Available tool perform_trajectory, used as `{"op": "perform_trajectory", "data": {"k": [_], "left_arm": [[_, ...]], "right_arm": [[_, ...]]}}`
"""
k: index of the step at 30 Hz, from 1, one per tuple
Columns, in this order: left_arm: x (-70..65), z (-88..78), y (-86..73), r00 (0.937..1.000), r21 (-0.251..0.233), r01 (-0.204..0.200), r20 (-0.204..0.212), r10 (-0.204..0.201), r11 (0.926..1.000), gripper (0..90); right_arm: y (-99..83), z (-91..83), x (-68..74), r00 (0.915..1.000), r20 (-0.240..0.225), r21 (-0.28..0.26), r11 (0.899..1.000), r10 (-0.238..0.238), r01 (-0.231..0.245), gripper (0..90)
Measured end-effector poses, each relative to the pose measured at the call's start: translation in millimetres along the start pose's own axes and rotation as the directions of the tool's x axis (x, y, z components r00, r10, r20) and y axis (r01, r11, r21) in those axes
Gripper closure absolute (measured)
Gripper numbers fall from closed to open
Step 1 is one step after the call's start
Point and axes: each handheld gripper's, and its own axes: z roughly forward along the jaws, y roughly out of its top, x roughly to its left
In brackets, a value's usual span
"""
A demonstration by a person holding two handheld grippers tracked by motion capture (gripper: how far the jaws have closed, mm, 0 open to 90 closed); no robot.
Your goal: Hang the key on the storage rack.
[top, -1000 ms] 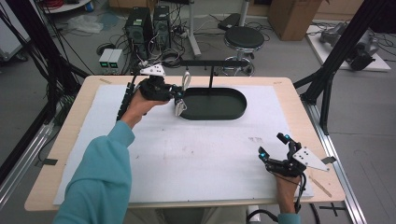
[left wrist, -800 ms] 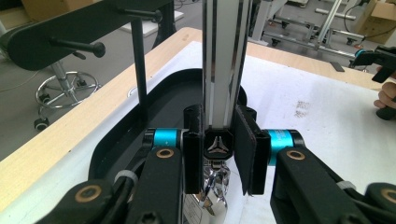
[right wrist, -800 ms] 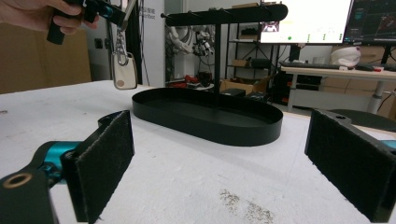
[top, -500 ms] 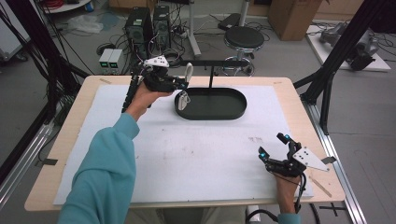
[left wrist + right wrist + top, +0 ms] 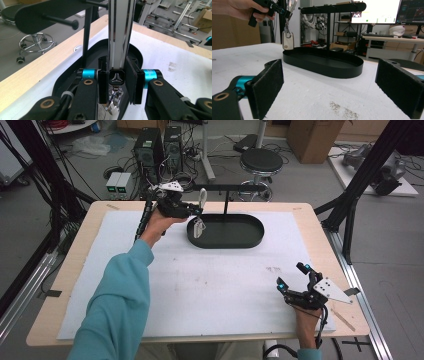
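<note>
My left arm [image 5: 117, 305], in a teal sleeve, reaches far across the table, hand [image 5: 156, 222] wrapped round the left gripper [image 5: 199, 211] at the far left. Its jaws are closed on a strap [image 5: 119, 32], pads pressed flat against both sides. My right hand [image 5: 306, 317] rests near the table's near right edge and holds the right gripper [image 5: 291, 276] low, pointing to the far left. Its jaws stand wide apart, with nothing between the pads [image 5: 268, 87].
</note>
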Motion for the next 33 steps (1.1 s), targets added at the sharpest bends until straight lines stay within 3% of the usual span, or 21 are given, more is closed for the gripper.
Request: {"op": "perform_trajectory", "data": {"k": [13, 33], "left_arm": [[11.6, 5.8, -6.6, 0.9990, 0.003, 0.038, -0.022, -0.038, 0.9993, 74.1], [22.3, 10.5, -4.1, 0.9985, 0.015, 0.043, -0.033, -0.043, 0.9989, 74.1]], "right_arm": [[0.0, 0.0, 0.1, 1.0000, 0.000, 0.000, 1.000, 0.007, -0.007, 7.5], [0.0, 0.1, -0.6, 1.0000, 0.001, 0.000, 1.000, 0.007, -0.007, 7.5]]}}
